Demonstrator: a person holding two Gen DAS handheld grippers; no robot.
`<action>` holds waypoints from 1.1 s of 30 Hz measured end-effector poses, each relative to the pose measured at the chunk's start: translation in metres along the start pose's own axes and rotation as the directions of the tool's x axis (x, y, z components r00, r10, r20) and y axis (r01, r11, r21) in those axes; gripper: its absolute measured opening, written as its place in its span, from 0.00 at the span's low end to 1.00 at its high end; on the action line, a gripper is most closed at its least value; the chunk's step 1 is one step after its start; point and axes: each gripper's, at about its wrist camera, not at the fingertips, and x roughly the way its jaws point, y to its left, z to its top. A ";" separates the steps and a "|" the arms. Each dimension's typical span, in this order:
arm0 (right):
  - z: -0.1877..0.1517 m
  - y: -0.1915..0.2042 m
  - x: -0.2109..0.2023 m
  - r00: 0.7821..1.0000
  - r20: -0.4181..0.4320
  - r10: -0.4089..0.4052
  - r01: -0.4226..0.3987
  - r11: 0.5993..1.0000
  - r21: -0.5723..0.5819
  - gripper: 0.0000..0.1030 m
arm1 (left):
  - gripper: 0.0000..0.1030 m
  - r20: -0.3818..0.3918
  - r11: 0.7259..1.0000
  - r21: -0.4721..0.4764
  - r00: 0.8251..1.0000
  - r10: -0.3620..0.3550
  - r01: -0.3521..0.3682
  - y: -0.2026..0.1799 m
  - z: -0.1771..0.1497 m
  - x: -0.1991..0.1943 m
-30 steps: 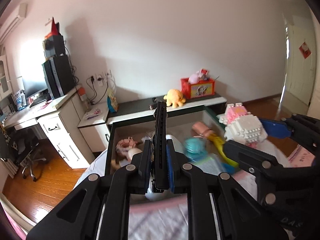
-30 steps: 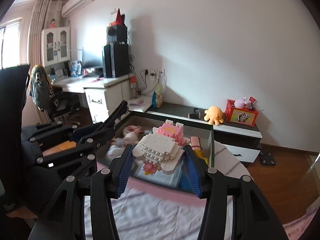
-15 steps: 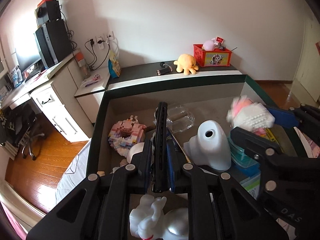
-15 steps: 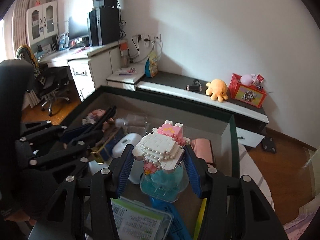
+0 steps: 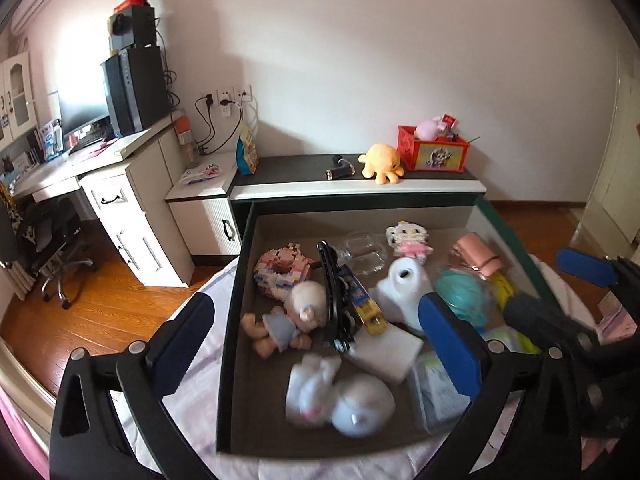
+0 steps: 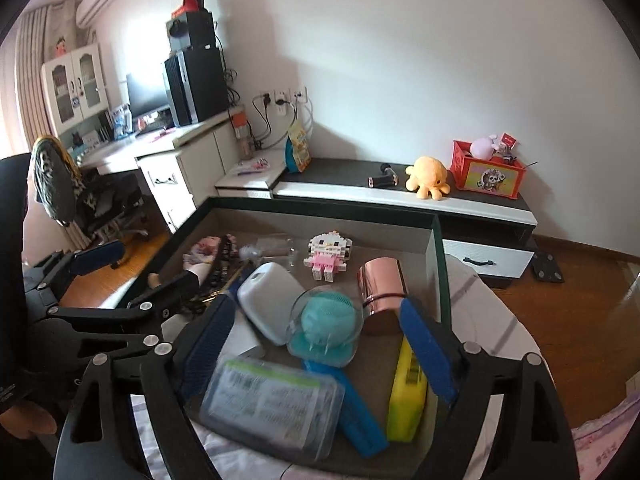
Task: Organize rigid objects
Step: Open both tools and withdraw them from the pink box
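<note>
both our claws, the left gripper [image 5: 316, 344] and right gripper [image 6: 316, 344], have just been opening and stand apart, holding nothing. the block cat [image 6: 330, 249] lies at twelve o'clock in the box [image 6: 437, 248]; sweeping low, we could knock the copper cup [image 6: 382, 286] over.

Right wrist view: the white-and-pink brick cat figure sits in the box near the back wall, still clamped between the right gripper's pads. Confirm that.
Not quite. The brick cat figure does sit in the box near its back wall, but nothing clamps it. The right gripper has just been opening; its jaws stand wide apart and well short of the figure, with nothing pressed between them. The right wrist view shows this.
</note>
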 end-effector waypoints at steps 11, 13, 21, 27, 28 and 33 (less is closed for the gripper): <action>-0.031 0.026 -0.121 0.985 0.171 -0.032 0.031 1.000 0.006 1.00 | 1.00 0.207 1.000 0.008 0.978 0.023 -0.025 -0.013 -0.038 -0.138; -0.040 0.036 -0.149 0.977 0.208 -0.055 0.059 0.998 -0.014 1.00 | 1.00 0.241 0.999 0.011 0.970 0.032 -0.036 -0.016 -0.046 -0.164; -0.079 0.060 -0.230 0.951 0.299 -0.077 0.082 0.997 -0.004 1.00 | 1.00 0.342 0.998 -0.011 0.937 0.066 -0.066 -0.020 -0.078 -0.252; -0.100 0.072 -0.275 0.941 0.331 -0.077 0.081 0.997 0.002 1.00 | 1.00 0.381 0.998 -0.018 0.922 0.065 -0.063 -0.023 -0.099 -0.299; -0.104 0.075 -0.282 0.940 0.333 -0.078 0.082 0.997 0.003 1.00 | 1.00 0.389 0.998 -0.018 0.919 0.065 -0.063 -0.023 -0.102 -0.307; -0.120 0.084 -0.316 0.928 0.362 -0.087 0.090 0.996 0.009 1.00 | 1.00 0.423 0.997 -0.014 0.903 0.073 -0.074 -0.026 -0.115 -0.341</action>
